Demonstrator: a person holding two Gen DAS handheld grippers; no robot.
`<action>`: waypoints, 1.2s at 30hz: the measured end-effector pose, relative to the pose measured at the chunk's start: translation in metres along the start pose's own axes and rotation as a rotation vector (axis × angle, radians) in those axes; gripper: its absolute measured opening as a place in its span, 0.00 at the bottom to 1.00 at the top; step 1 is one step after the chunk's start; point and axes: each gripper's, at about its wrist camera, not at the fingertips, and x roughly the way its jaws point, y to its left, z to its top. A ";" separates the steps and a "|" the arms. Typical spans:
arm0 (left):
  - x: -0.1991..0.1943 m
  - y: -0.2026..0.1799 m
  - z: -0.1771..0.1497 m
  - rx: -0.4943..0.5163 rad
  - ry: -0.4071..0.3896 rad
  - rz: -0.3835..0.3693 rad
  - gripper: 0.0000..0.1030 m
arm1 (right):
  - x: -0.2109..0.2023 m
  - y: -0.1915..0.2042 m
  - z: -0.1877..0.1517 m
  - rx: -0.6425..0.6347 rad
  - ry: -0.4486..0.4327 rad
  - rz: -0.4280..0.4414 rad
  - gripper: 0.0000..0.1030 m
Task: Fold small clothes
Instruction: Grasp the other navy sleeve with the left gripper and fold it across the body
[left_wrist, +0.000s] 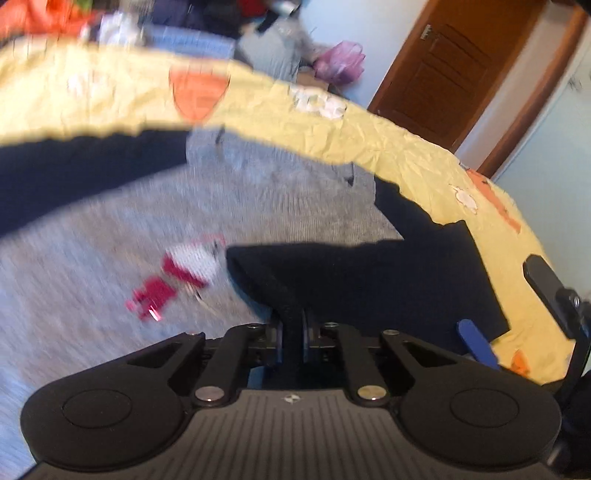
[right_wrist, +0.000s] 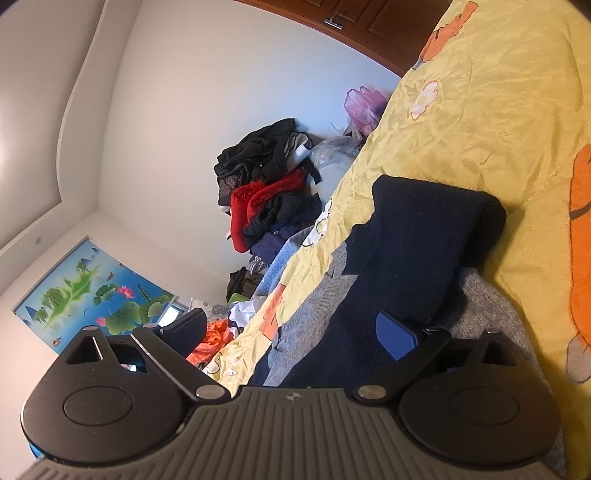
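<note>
A small grey knit sweater with navy sleeves and a red-and-white motif lies spread on a yellow bedspread. My left gripper is shut on a raised fold of the navy sleeve, which sits over the grey body. The left wrist view is blurred. In the right wrist view the navy sleeve lies doubled over the grey body. My right gripper is rolled onto its side and stands open with nothing pinched. Its blue pad is close above the sleeve. It also shows at the right edge of the left wrist view, right gripper.
The bedspread carries orange and white prints. Past its far edge a pile of black, red and blue clothes leans on the wall, beside a purple plastic bag. A brown wooden door stands beyond the bed.
</note>
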 end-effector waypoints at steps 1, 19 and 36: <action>-0.005 -0.002 0.003 0.033 -0.033 0.017 0.07 | -0.001 0.000 0.000 0.005 0.001 0.004 0.95; -0.014 0.075 -0.009 0.117 -0.102 0.408 0.09 | 0.011 0.022 -0.008 -0.152 0.092 -0.006 0.99; 0.024 0.059 -0.009 0.117 -0.145 0.260 0.98 | 0.011 0.020 -0.010 -0.150 0.126 -0.022 0.99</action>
